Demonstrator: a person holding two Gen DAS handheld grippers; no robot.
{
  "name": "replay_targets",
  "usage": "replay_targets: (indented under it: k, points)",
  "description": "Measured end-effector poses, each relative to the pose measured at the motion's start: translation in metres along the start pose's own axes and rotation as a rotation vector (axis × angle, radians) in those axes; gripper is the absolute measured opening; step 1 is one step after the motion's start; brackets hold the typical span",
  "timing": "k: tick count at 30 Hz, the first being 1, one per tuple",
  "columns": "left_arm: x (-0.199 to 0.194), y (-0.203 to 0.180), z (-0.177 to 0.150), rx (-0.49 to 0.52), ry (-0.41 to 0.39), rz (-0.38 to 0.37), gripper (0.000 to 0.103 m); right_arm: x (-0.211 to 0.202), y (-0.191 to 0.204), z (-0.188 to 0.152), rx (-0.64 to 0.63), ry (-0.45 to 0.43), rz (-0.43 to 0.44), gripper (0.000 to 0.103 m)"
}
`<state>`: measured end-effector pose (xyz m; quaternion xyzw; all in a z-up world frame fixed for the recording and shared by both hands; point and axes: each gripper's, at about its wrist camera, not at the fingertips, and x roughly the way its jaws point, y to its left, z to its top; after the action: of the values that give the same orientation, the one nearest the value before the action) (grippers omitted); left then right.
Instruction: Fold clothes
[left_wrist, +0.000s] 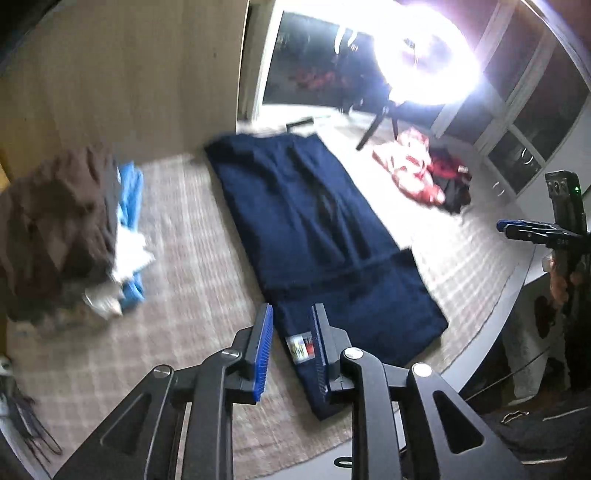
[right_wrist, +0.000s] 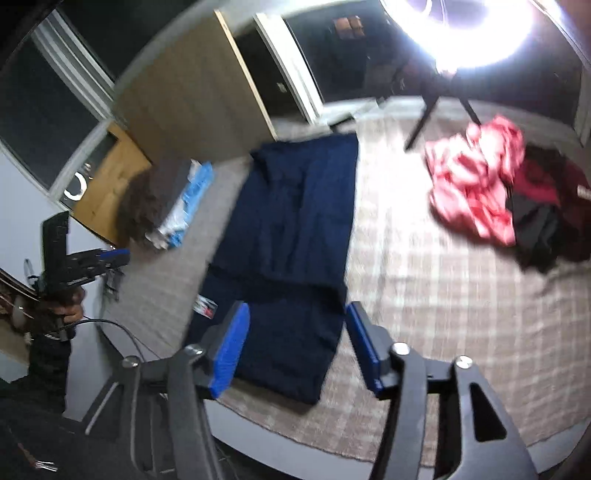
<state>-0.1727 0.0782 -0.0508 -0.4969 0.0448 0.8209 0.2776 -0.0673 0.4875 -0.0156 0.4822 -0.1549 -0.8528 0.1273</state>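
A navy garment (left_wrist: 314, 229) lies folded into a long strip on a checked rug (left_wrist: 192, 229), with a small label (left_wrist: 301, 345) at its near end. My left gripper (left_wrist: 292, 310) hovers above that near end, open, with nothing between its blue pads. In the right wrist view the same navy garment (right_wrist: 291, 229) lies flat below my right gripper (right_wrist: 298, 308), which is open wide and empty above the near end. Each gripper shows side-on in the other's view: the right gripper (left_wrist: 517, 229) at the right edge, the left gripper (right_wrist: 110, 256) at the left edge, held by a hand (right_wrist: 70, 306).
A pile of brown, blue and white clothes (left_wrist: 74, 229) sits left of the garment. Red and pink clothes (right_wrist: 476, 181) with dark ones lie at the right. A bright ring light on a tripod (left_wrist: 424, 55) stands behind, beside a wooden cabinet (left_wrist: 129, 81). Bare floor (right_wrist: 280, 443) borders the rug's near edge.
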Motion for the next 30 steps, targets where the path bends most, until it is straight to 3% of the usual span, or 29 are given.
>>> replay_targets:
  k: [3,8,12,17,21,30]
  points:
    - [0.008,-0.004,0.01,0.047,-0.006,0.027,0.02,0.005,0.013,0.009,-0.084,-0.02,-0.076,0.056]
    - [0.045,-0.022,-0.008,0.108,0.087,-0.005,0.02,0.047,0.015,-0.02,-0.21,0.109,-0.188,0.056]
    - [0.064,-0.025,-0.001,0.11,0.137,-0.012,0.02,0.074,0.008,-0.016,-0.207,0.181,-0.182,0.055]
    - [0.051,-0.011,0.046,0.117,0.062,-0.004,0.022,0.049,0.015,0.034,-0.231,0.076,-0.18,0.056]
    - [0.067,-0.005,0.065,0.145,0.058,0.037,0.024,0.048,0.011,0.059,-0.258,0.033,-0.225,0.056]
    - [0.129,0.03,0.118,0.089,0.065,0.081,0.025,0.12,-0.031,0.121,-0.183,0.003,-0.253,0.056]
